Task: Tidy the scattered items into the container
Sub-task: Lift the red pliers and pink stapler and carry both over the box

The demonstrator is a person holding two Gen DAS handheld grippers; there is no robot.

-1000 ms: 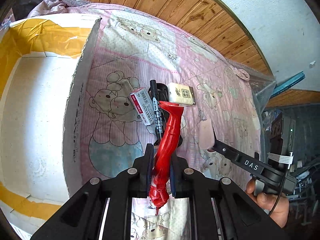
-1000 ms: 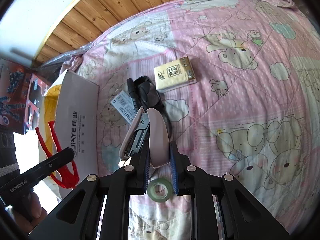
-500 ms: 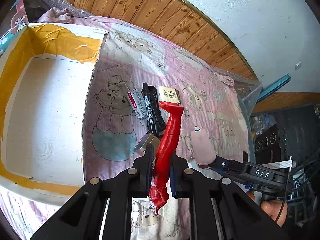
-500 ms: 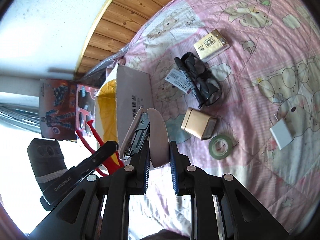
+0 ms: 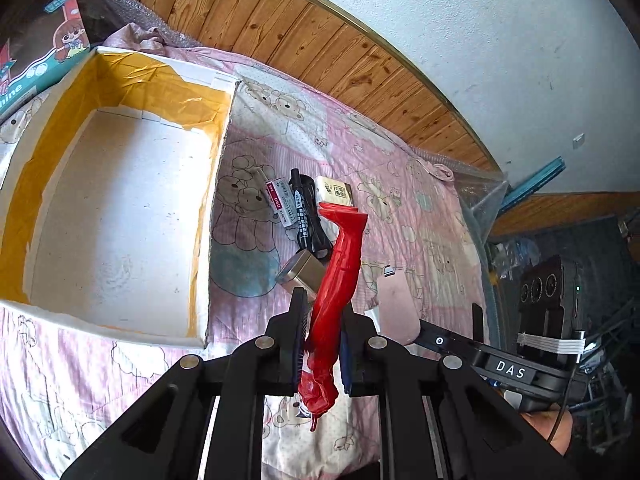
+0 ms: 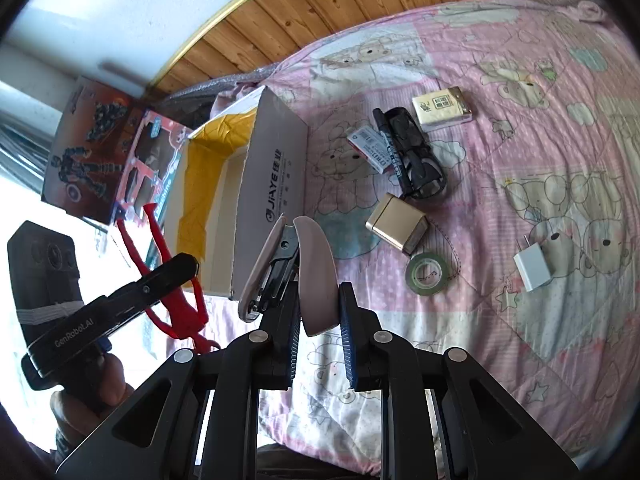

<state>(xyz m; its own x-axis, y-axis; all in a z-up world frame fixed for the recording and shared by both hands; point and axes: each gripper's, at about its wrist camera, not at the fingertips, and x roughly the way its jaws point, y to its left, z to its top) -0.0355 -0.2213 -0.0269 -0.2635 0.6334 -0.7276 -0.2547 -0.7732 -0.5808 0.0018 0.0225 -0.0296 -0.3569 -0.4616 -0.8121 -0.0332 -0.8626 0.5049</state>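
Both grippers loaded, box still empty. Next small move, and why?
Probably swing the left gripper leftward over the white box before opening. Its jaws are clamped on the red toy figure, which hangs above the quilt just right of the box wall. The right gripper, shut on the pink stapler, is also outside the box and can follow.

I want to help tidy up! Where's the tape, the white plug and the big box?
Tape (image 6: 427, 271), right wrist view, on the green ring's rim.
White plug (image 6: 532, 272), right wrist view, on its flat top.
Box (image 5: 120, 216), left wrist view, on its bare white floor.
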